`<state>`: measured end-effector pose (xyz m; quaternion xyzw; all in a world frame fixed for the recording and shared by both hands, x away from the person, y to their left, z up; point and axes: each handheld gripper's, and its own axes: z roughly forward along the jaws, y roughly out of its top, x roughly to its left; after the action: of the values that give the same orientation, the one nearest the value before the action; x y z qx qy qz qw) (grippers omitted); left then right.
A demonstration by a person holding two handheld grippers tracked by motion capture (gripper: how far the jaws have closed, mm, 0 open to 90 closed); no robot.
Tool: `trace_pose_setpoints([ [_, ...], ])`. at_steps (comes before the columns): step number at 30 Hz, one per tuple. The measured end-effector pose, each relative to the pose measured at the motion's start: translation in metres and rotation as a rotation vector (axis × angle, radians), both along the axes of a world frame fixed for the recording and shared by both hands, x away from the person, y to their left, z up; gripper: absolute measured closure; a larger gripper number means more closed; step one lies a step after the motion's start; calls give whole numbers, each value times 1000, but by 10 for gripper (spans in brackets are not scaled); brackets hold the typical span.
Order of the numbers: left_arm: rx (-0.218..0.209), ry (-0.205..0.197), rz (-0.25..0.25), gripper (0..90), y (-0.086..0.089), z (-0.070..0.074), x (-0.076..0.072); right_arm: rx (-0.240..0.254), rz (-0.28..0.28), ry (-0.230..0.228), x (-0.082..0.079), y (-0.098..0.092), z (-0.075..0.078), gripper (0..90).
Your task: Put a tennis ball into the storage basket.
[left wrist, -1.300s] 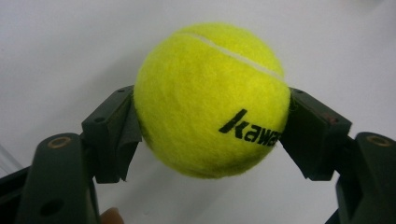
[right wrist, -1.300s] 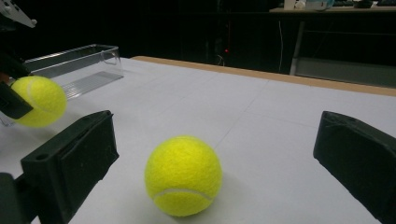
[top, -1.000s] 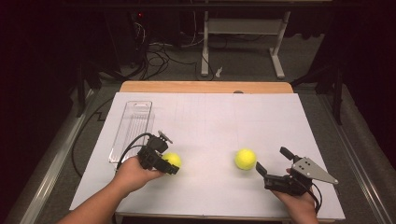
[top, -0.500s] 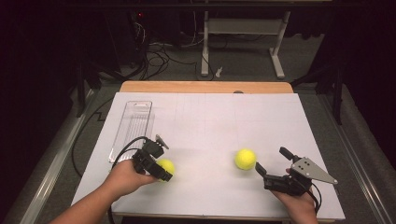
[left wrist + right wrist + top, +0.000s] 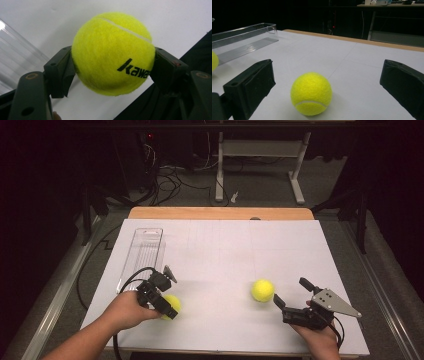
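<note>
My left gripper (image 5: 169,296) is shut on a yellow tennis ball (image 5: 173,303) near the table's front left; in the left gripper view that ball (image 5: 113,53), printed with black letters, is pinched between both jaws. A second tennis ball (image 5: 262,290) rests on the white table right of centre. My right gripper (image 5: 291,292) stands open just to the right of it, jaws spread wide; in the right gripper view this ball (image 5: 311,93) lies on the table between and slightly beyond the jaws, touching neither.
A clear plastic tray (image 5: 144,252) lies lengthwise at the table's left side, just behind the left gripper, and shows as the tray (image 5: 244,42) in the right gripper view. A wooden edge (image 5: 220,213) borders the table's far side. Cables and a desk frame sit on the floor beyond.
The left hand has drawn back toward the front left with its ball and turned. The right gripper and the second ball have stayed put.
</note>
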<state>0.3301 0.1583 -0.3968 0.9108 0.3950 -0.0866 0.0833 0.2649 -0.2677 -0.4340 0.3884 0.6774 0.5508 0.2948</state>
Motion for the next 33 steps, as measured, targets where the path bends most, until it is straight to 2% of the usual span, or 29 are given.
trace_pose_setpoints([
  [7,35,26,-34,273,4,5,-2,-3,0,-1,0,0,0,1],
  [14,36,34,-47,273,5,9,-3,-5,3,0,0,1,0,1],
  [24,27,61,-39,272,8,10,1,-3,2,0,0,1,0,1],
  [28,27,57,-39,272,10,18,3,-3,1,2,0,1,0,1],
  [32,7,64,-31,273,12,26,6,-2,1,2,0,1,0,1],
  [33,-10,66,-26,273,13,31,8,-2,0,3,0,1,0,1],
])
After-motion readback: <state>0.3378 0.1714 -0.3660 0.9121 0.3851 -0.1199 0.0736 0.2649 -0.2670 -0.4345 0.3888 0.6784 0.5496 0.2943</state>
